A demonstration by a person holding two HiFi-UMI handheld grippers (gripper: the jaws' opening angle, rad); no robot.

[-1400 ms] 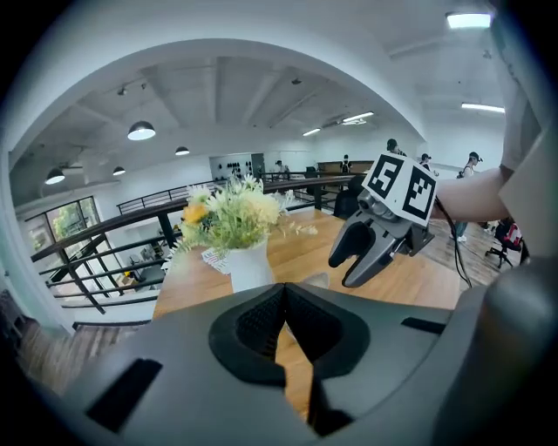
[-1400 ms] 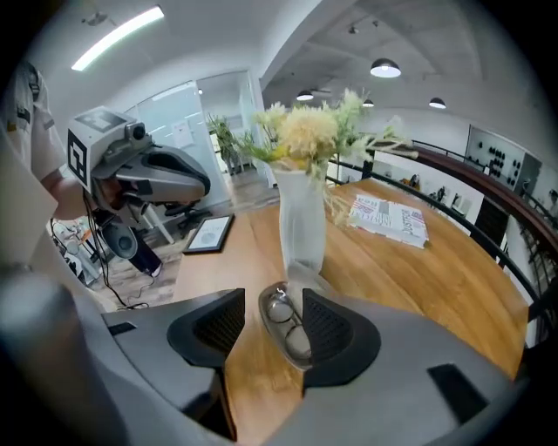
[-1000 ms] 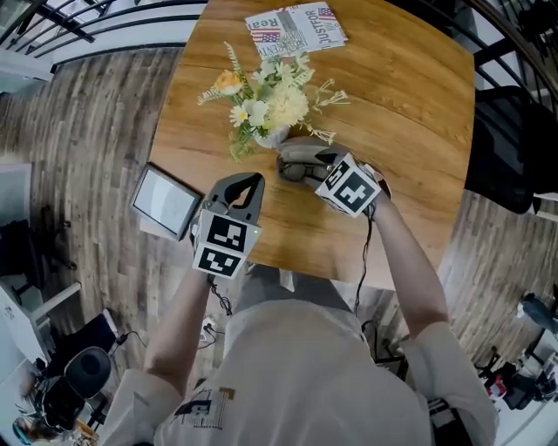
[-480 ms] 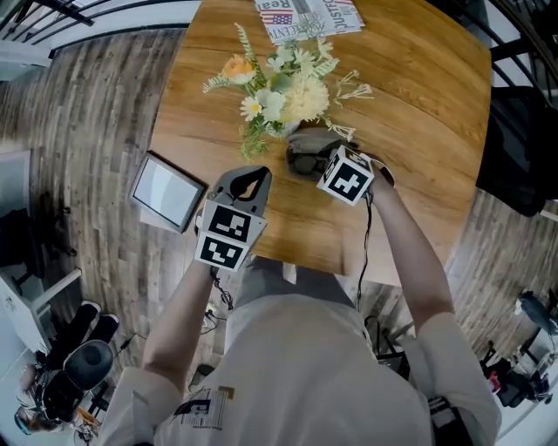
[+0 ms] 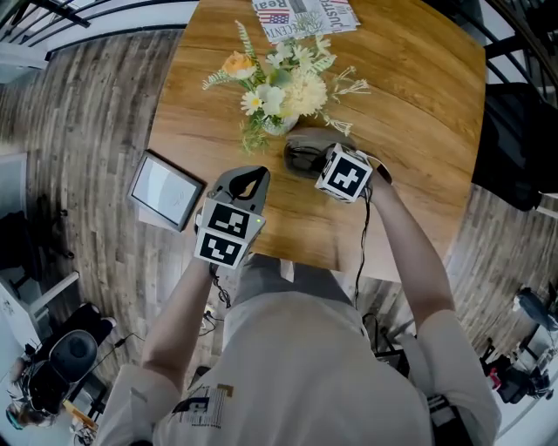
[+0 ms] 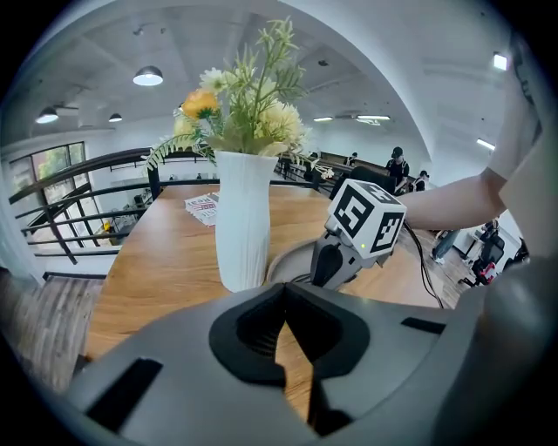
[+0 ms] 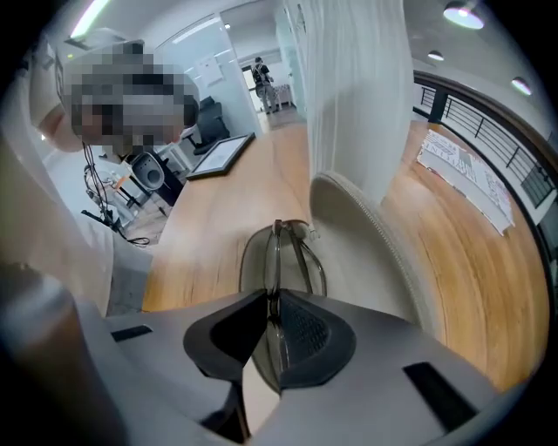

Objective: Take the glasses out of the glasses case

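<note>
On my feed the glasses case (image 7: 370, 231) lies open on the round wooden table (image 5: 418, 104). Its grey shell is tipped up, and the zip edge runs along its rim. The glasses (image 7: 288, 248) are folded and rest in the mouth of the case, over its pale lining. The thin dark frame stands on edge and runs straight away from the camera. I cannot tell whether they have lifted clear of the lining.

The right gripper (image 7: 272, 296) points steeply down into the case. Its jaws are closing and now stand nearly together. The near rim of the frame is pinched between the two ribbed pads.

The left gripper (image 6: 285, 292) holds nothing. Its tips meet, and only a sliver of bare tabletop shows behind them. It hangs over the table's near side, apart from the case and aimed towards it.

Just beside the case stands a white ribbed vase (image 6: 244, 218). It is upright and holds a bunch of yellow, cream and orange flowers (image 5: 277, 83) with green sprigs. From the head view the blooms spread over the far side of the case.

At the far edge of the table lies a printed newspaper (image 5: 305, 16). A tablet (image 5: 166, 193) sits at the left edge, overhanging the rim.
</note>
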